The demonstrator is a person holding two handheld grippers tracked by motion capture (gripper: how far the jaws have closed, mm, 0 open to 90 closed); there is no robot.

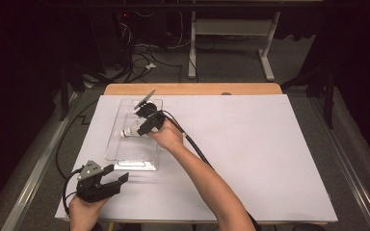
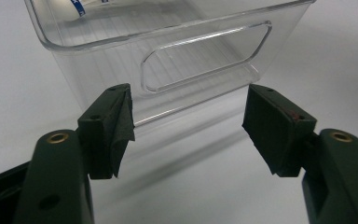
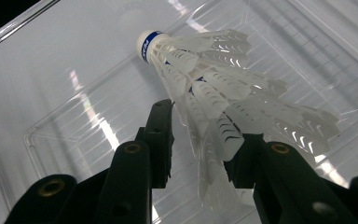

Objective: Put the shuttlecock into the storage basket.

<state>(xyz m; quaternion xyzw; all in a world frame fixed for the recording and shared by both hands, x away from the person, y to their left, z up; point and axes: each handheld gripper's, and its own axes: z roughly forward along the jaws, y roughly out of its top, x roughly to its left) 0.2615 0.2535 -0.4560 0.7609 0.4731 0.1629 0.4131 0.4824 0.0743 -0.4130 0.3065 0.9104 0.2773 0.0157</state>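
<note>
The scene holds one white shuttlecock (image 3: 200, 88), one clear plastic bin (image 1: 125, 151), two black grippers, left (image 1: 118, 174) and right (image 1: 134, 126), and one white-topped table (image 1: 270, 159).

We see a white shuttlecock (image 3: 214, 88) with a blue band around its cork tip, lying over a clear, ribbed bin (image 1: 125, 154). Our grippers' jaws are black with brass-coloured screws; the tabletop (image 1: 270, 159) is white with a wooden far edge.

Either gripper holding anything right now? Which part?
Right gripper grips the white feathered shuttlecock by its feather skirt, over the clear plastic bin. Left gripper is open, empty.
</note>
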